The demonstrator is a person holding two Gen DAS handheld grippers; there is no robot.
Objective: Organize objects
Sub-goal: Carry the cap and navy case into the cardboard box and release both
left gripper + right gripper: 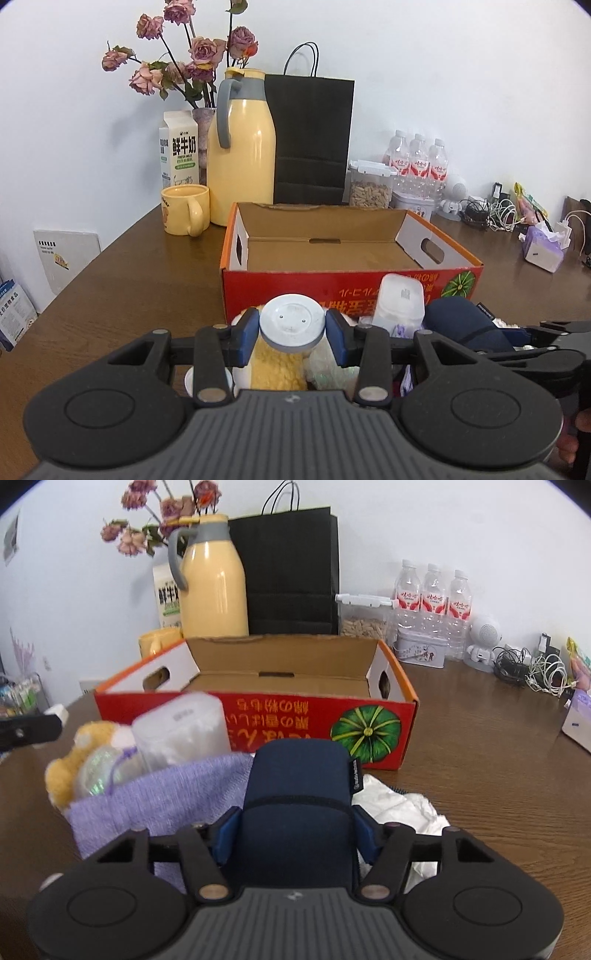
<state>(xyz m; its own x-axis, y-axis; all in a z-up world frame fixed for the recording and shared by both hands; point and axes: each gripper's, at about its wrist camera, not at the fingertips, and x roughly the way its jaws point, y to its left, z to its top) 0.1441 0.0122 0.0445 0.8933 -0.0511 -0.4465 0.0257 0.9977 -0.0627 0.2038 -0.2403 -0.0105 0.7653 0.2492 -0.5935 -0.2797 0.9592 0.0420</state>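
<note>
An open red cardboard box (332, 284) with an empty brown floor stands on the brown table; it also shows in the right wrist view (258, 716). My left gripper (292, 328) is shut on a white round-lidded container (291, 319), just in front of the box. My right gripper (295, 827) is shut on a navy fabric pouch (299, 794), which also shows in the left wrist view (461, 325). Beside them lie a yellow plush toy (74, 760), a clear box of cotton swabs (181, 731), a purple knitted cloth (159, 801) and a white crumpled cloth (399, 805).
Behind the box stand a yellow thermos jug (240, 155), a yellow mug (184, 214), a milk carton (179, 151), a black paper bag (312, 136), a vase of dried roses (203, 114), a snack jar (369, 188) and water bottles (417, 158). Cables (495, 214) and a tissue pack (543, 251) lie at right.
</note>
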